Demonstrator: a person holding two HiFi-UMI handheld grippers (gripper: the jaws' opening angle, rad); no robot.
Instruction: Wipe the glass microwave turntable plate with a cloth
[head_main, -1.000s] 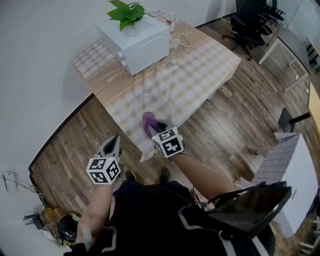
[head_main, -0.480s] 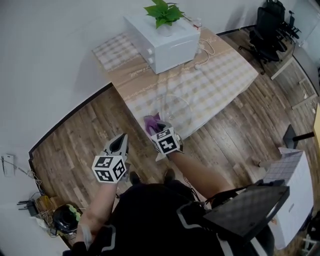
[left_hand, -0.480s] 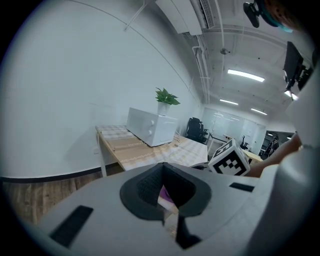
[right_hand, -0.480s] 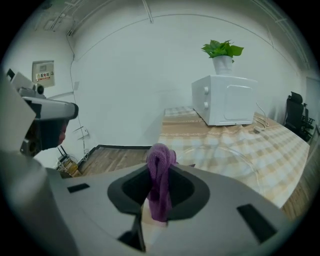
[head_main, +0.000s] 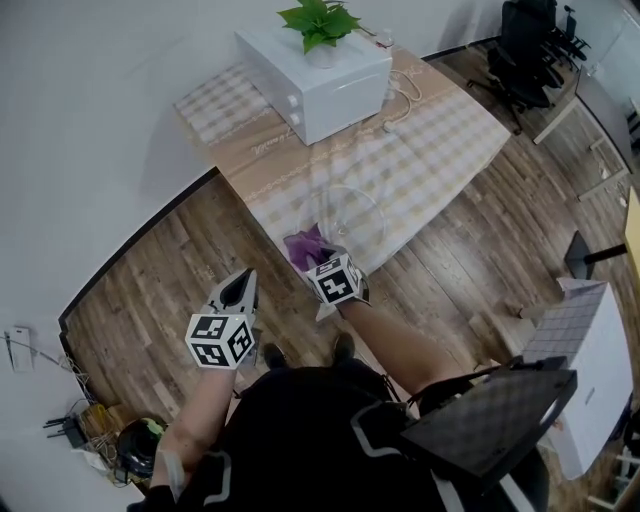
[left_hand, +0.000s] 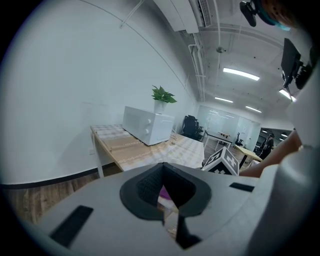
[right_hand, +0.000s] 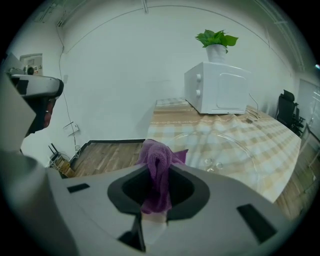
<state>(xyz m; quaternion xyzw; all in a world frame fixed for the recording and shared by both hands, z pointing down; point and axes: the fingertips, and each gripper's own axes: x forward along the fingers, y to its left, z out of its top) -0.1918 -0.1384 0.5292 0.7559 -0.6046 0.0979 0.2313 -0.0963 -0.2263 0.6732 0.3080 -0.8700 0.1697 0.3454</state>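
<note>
Off the near-left corner of the table, over the wooden floor, the left gripper hangs with its fingers drawn together to a thin slit and nothing between them. Beyond their tips and a little to the right, a scrap of purple shows through the slit.

To the right of that, the right gripper is clamped on the cloth, a purple bunch that stands up between its fingers and spills out past their tips. Just ahead of those fingertips and slightly to the right lies the plate, clear glass, flat on the checked tablecloth near the table's front edge. The cloth sits at the plate's near-left rim; whether the two touch cannot be told. Farther ahead of the fingers, at the back of the table, stands the white microwave with a green plant on top.
</note>
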